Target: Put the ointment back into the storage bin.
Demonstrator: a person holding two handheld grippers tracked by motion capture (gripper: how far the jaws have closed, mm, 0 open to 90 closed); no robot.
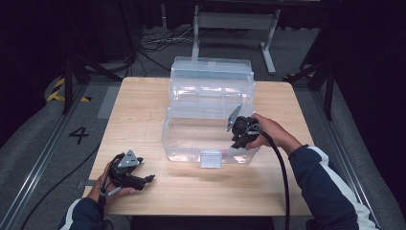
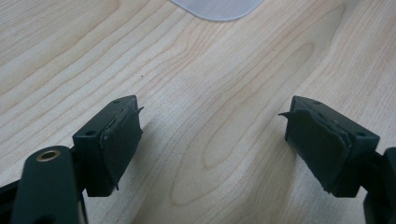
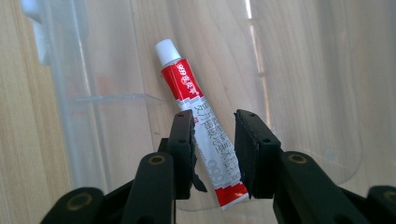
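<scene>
Jaws of the right gripper (image 3: 214, 149) stand narrow on either side of a red-and-white tube (image 3: 201, 126) with a white cap, one that looks like glue or ointment. The left pad (image 3: 187, 144) is at the tube's side while a thin gap shows between the tube and the right pad, so I cannot tell whether the pads press on it at this instant or have let go. The tube lies slanted, cap pointing away from the gripper, inside the lower half of a clear plastic storage box (image 1: 177, 139), its body low against the transparent floor, with the wood grain of the table (image 1: 143, 105) showing through beneath. In the high view the right gripper (image 1: 242, 132) reaches down over the box's right end, held by the person's right hand (image 1: 270, 132). The box's hinged lid (image 1: 210, 76) stands open behind it, and a pale latch tab (image 1: 210, 159) hangs at the front wall. The left gripper (image 2: 212, 140) rests low over bare table at the near left, its jaws wide apart with nothing between them. By my judgement the work is placing the tube in the box, and that part is nearly done: the tube is already within the walls. What seems left is freeing it fully, lifting the right gripper out, and probably swinging the lid down and latching it.
</scene>
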